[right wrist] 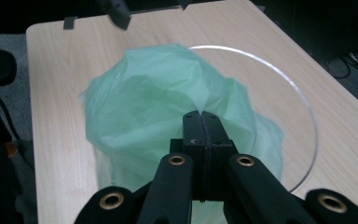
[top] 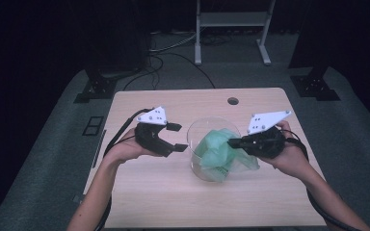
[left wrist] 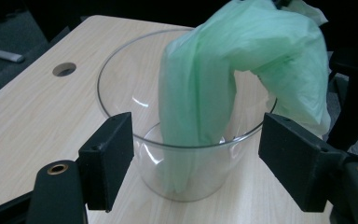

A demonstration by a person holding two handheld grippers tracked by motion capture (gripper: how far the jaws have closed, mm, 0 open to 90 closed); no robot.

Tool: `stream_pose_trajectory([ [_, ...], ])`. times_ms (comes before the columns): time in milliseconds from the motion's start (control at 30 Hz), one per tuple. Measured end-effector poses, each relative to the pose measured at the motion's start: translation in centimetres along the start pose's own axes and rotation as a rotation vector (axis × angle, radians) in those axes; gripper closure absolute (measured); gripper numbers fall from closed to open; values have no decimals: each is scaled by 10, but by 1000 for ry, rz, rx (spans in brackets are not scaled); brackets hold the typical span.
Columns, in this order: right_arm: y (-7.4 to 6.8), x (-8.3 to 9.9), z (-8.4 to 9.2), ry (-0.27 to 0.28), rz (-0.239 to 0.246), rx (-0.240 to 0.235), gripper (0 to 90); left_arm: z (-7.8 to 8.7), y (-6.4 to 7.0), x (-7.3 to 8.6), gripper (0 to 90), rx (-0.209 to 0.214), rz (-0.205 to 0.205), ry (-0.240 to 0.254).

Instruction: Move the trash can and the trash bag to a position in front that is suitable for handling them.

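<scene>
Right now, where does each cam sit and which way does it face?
High view: above the person's side, looking forward and down on the table; both forearms, left gripper and right gripper show.
Left gripper view: on the left gripper, facing the clear bowl between open jaws.
Right gripper view: on the right gripper, shut on the green bag, looking down into the bowl.
All views share bowl, bag and table.

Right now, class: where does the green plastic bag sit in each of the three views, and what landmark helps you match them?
High view: green plastic bag lies right of centre, inside the clear glass bowl, its right end pinched by the right tool.
Left gripper view: centre to upper right, draped over the bowl's far rim.
Right gripper view: centre-left, filling the bowl, pinched by the shut jaws.
Shared landmark: the glass bowl's round rim.
</scene>
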State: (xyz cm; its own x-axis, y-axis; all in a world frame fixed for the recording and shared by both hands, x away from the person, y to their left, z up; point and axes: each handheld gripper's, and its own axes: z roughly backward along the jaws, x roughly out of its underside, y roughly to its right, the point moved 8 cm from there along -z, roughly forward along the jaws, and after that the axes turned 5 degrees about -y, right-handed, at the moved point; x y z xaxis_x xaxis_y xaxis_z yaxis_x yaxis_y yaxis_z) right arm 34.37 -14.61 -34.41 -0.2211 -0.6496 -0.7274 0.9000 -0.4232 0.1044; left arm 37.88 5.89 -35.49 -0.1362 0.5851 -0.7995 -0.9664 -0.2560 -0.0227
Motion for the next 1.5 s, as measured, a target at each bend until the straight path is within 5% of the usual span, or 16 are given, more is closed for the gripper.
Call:
stream_pose_trajectory([
  [333, 26, -26, 0, 24, -57, 28, 900, -3, 4, -22, 255, 15, -42, 9],
  [767, 57, -47, -22, -37, -111, 59, 900, -8, 5, -53, 311, 30, -93, 31],
  [1133, 61, -61, -40, -61, -127, 34, 900, -16, 8, -66, 425, 47, -151, -4],
  [1500, 65, -70, -52, -86, -142, 52, 900, -20, 10, -63, 437, 32, -169, -52],
])
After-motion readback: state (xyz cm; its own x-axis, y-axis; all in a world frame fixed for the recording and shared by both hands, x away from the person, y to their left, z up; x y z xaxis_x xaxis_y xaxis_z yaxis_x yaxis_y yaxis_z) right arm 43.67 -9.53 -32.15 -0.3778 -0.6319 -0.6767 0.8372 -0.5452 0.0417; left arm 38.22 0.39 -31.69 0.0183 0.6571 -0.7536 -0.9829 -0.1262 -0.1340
